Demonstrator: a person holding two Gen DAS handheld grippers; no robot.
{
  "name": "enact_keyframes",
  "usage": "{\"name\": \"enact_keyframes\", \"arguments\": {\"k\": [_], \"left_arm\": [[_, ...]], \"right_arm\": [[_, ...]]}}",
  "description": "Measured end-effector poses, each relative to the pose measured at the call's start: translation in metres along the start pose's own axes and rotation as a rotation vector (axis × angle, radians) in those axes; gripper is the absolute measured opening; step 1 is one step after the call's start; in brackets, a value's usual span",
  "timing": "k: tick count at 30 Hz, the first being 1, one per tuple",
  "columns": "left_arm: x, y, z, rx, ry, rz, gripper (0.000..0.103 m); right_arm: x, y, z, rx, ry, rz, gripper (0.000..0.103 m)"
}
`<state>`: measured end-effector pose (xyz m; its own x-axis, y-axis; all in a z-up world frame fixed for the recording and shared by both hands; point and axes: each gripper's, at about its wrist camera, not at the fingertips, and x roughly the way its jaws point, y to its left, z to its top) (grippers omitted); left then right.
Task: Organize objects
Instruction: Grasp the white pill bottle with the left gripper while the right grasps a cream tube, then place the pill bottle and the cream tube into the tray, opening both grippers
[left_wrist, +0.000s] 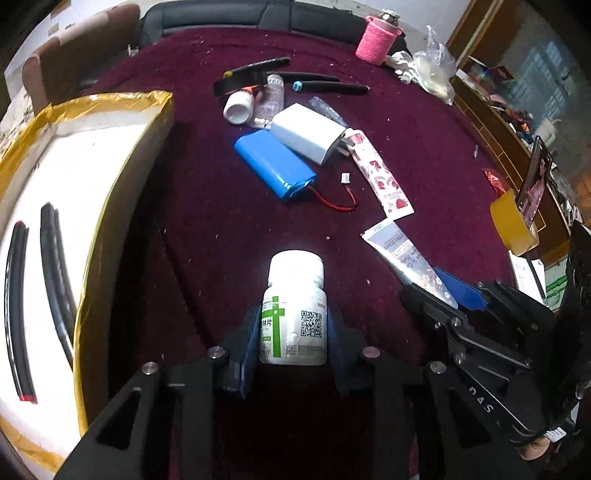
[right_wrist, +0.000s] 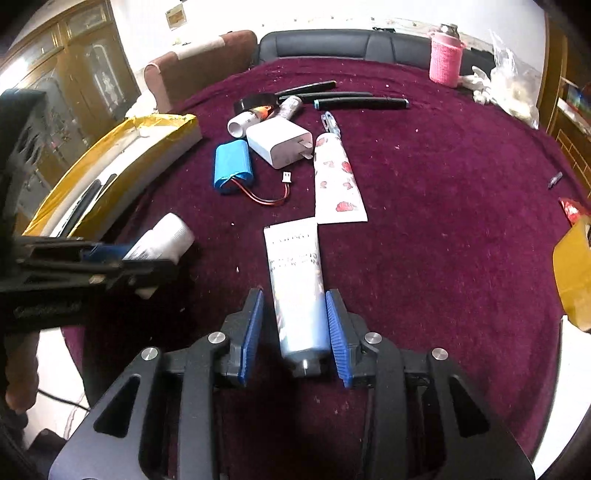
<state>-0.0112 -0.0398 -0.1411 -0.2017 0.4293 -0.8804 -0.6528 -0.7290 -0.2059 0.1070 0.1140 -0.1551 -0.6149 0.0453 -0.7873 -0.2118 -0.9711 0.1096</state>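
Two grippers work over the maroon velvet tablecloth (left_wrist: 424, 155). Clamped between the blue pads of the left gripper (left_wrist: 293, 332) is a white plastic pill bottle with a green cross on its label (left_wrist: 293, 314); its long axis runs forward along the fingers, white cap pointing away from the wrist toward the table's middle, just right of the white box edged in yellow tape (left_wrist: 55, 184). The right gripper (right_wrist: 295, 332) reaches in level and low, its jaws apart around a pale blue squeeze tube (right_wrist: 297, 288) lying flat on the cloth, long axis along the fingers, dark cap toward the wrist, flat crimped end pointing away. The right pad sits just against the tube; a gap shows on the left.
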Motion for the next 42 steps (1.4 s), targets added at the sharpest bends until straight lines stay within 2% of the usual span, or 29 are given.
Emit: {"name": "enact_keyframes", "arguments": {"k": [2,7,12,14,17,23,28,32,36,42], "left_arm": [[0.001,-0.003,0.001,0.013,-0.015,0.020,0.034],[0.002,-0.013,-0.002,0.070,-0.039,0.082,0.033],[-0.013,-0.016,-0.009,0.095,-0.091,0.129,0.033],[-0.022,-0.014,-0.010,0.090,-0.108,0.124,0.033],[-0.044,-0.001,-0.009,0.036,-0.129,0.052,0.033],[-0.092,0.045,-0.009,-0.091,-0.173,-0.011,0.033],[-0.118,0.095,-0.005,-0.181,-0.213,0.040,0.033],[-0.104,0.126,-0.003,-0.242,-0.193,0.087,0.033],[-0.077,0.138,-0.005,-0.274,-0.132,0.091,0.033],[-0.058,0.145,-0.012,-0.275,-0.086,0.155,0.033]], "right_arm": [[0.001,0.001,0.001,-0.006,-0.002,-0.019,0.029],[-0.001,-0.008,0.002,0.056,0.001,0.040,0.028],[-0.004,-0.013,0.001,0.145,-0.010,0.194,0.028],[-0.007,-0.006,0.002,0.136,-0.018,0.219,0.028],[-0.010,0.004,0.007,0.142,-0.025,0.269,0.028],[-0.022,0.035,0.025,0.100,-0.075,0.350,0.028],[-0.020,0.070,0.054,0.029,-0.094,0.386,0.028],[-0.006,0.099,0.078,-0.015,-0.094,0.378,0.028],[0.014,0.120,0.098,-0.046,-0.064,0.375,0.028],[0.036,0.153,0.114,-0.125,-0.038,0.356,0.029]]}}
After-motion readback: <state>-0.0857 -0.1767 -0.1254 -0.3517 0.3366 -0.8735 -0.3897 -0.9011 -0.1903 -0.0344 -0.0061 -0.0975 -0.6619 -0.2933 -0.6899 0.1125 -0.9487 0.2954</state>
